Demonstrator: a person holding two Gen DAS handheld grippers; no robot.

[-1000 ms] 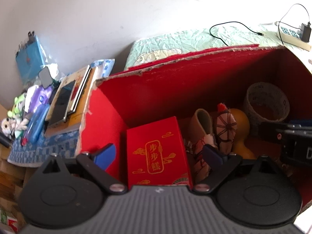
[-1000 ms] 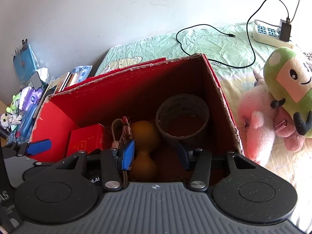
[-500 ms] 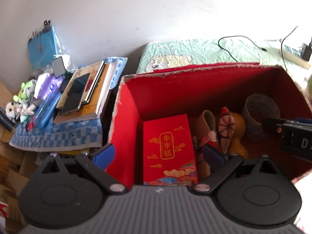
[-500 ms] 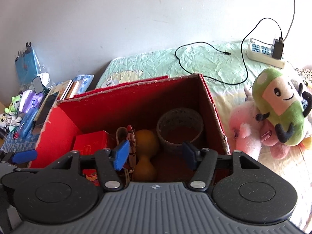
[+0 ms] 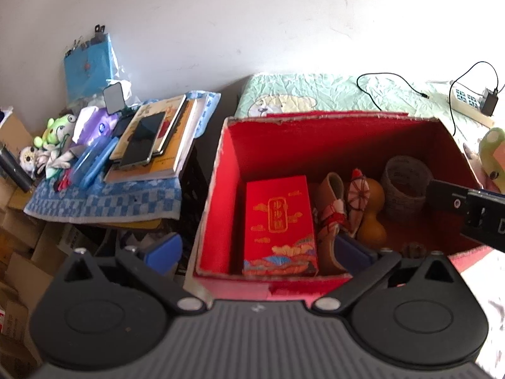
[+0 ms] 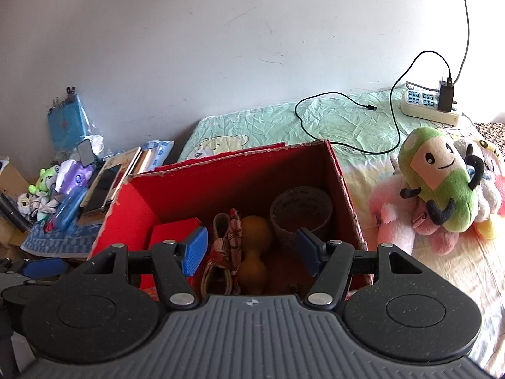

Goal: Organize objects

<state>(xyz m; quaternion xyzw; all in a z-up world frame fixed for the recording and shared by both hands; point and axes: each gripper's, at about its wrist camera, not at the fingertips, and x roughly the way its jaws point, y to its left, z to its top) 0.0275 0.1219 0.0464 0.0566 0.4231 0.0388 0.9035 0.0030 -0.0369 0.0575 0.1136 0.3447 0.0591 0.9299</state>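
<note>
**Both grippers open above the red cardboard box**

The left gripper (image 5: pixel 257 252) hangs over the near left corner of the red cardboard box (image 5: pixel 315 132), jaws just opened further, spread wide with nothing between them. The right gripper (image 6: pixel 251 249) tilts down over the box's near edge, jaws apart and empty.

Both wrist views angled down, close above the shared red box (image 5: pixel 331 145)

gourd (image 5: pixel 372 218) in box (image 5: pixel 315 139), packet (image 5: pixel 279 224) left of it
</note>
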